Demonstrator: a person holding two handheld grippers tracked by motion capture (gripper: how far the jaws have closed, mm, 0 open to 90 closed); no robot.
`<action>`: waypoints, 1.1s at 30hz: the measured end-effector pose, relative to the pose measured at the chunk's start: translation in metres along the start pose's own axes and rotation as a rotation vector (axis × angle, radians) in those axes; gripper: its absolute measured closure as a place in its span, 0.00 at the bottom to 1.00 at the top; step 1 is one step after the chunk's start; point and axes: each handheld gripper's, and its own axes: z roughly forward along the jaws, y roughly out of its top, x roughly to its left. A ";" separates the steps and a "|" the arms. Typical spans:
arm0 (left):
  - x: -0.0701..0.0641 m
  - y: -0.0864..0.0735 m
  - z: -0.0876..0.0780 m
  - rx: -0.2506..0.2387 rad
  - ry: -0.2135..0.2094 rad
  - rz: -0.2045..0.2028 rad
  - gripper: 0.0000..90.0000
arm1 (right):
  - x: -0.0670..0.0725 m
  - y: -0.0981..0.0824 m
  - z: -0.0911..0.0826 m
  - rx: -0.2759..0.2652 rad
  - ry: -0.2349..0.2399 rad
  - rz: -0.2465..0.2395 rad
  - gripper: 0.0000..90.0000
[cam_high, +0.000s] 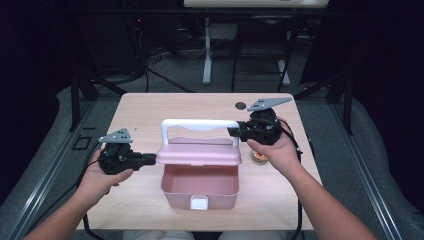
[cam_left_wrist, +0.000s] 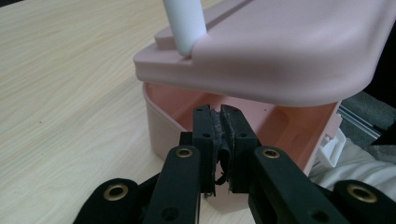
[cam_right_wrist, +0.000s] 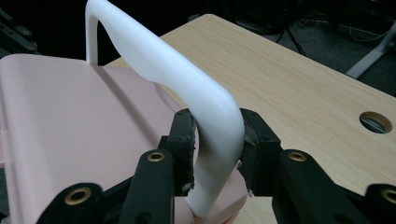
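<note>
Left of the pink box (cam_high: 200, 187), the left gripper (cam_high: 150, 159) is pinched together; the right gripper (cam_high: 234, 132) clamps its white handle (cam_high: 200, 125).

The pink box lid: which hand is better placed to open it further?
Right. The right gripper is shut on the white handle of the lid; the left gripper is shut, holding nothing, beside the box.

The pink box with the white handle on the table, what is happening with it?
A person works on a pink lunch box at a wooden table with two hand-held grippers. The right gripper clamps the white handle and holds the lid partly raised, so the inside shows. The left gripper sits at the box's left side, just under the lid's edge, its jaws shut on nothing. A small round object lies beside the box.
</note>
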 end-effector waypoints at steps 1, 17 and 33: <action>-0.003 0.002 0.004 0.004 -0.008 0.008 0.95 | 0.000 0.000 0.000 0.000 0.000 0.000 0.75; -0.015 0.010 0.024 0.032 -0.049 0.043 0.96 | 0.000 -0.001 0.000 -0.002 -0.003 0.000 0.75; -0.018 0.013 0.022 0.024 -0.064 0.048 0.95 | -0.001 -0.001 0.000 -0.007 -0.006 0.002 0.75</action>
